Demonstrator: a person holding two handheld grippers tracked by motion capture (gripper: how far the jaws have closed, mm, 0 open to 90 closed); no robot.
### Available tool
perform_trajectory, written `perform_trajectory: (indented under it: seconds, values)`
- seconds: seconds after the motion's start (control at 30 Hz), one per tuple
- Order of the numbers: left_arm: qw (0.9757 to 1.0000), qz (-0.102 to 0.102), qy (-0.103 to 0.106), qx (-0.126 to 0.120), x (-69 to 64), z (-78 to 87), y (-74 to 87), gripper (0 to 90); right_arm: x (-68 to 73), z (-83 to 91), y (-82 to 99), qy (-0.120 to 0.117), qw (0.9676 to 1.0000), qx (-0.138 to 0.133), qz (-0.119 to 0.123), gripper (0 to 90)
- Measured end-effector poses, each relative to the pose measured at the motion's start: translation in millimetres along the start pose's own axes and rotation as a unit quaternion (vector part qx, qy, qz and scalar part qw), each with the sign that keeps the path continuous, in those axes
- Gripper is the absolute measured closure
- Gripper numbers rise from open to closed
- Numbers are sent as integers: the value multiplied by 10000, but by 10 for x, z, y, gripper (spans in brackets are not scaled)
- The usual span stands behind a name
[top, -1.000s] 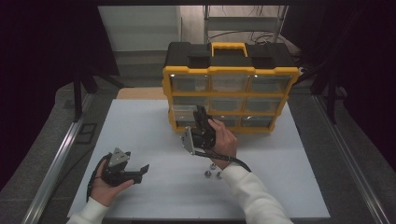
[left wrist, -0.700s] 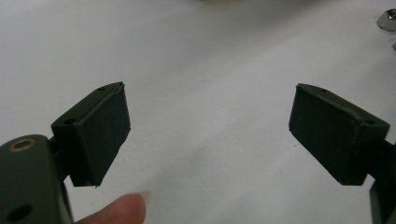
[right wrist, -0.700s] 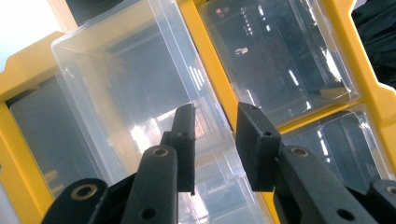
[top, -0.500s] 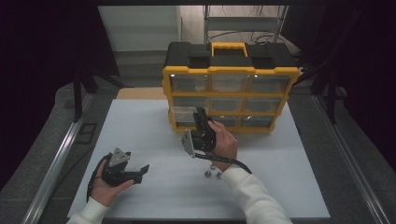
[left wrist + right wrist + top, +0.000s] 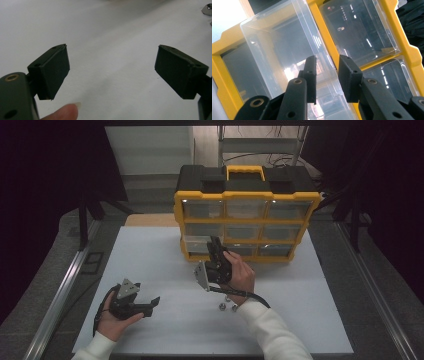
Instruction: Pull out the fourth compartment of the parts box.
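A yellow and black organizer (image 5: pixel 248 196) with several clear drawers stands at the back of the white table (image 5: pixel 150 260). Its bottom left drawer (image 5: pixel 196 244) sticks out a little from the frame. My right gripper (image 5: pixel 213 243) reaches into that drawer's front, held by a hand in a white sleeve. In the right gripper view the drawer's (image 5: pixel 284 45) clear front lip runs between the jaws of the right gripper (image 5: pixel 327 72), which are shut on it. My left gripper (image 5: pixel 153 302) rests low over the table at the front left, jaws wide apart and empty (image 5: pixel 112 72).
Two small metal nuts (image 5: pixel 227 307) lie on the table near the right forearm; one nut (image 5: pixel 207 9) is at the upper right of the left gripper view. A metal rail (image 5: pixel 60 295) runs along the table's left side.
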State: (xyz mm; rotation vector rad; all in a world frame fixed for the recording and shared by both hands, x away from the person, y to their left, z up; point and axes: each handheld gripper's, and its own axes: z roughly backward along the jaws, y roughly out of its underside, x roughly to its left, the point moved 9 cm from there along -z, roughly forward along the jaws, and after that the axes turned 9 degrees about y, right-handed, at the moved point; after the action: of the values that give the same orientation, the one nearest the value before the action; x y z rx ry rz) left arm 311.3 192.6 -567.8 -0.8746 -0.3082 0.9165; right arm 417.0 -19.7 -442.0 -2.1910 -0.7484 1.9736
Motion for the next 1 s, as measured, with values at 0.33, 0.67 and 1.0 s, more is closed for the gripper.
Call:
perform_trajectory:
  seconds: [0.33,0.67,1.0]
  values:
    - [10000,3,0,-10,-2,2,-3,133,0,34,-5,7,10000,-20,-5,689]
    - [10000,1,0,-11,-3,3,-3,133,0,52,-5,-4,10000,-33,-42,685]
    - [10000,-4,-3,-12,-3,6,-3,133,0,66,-4,-8,10000,-37,-56,685]
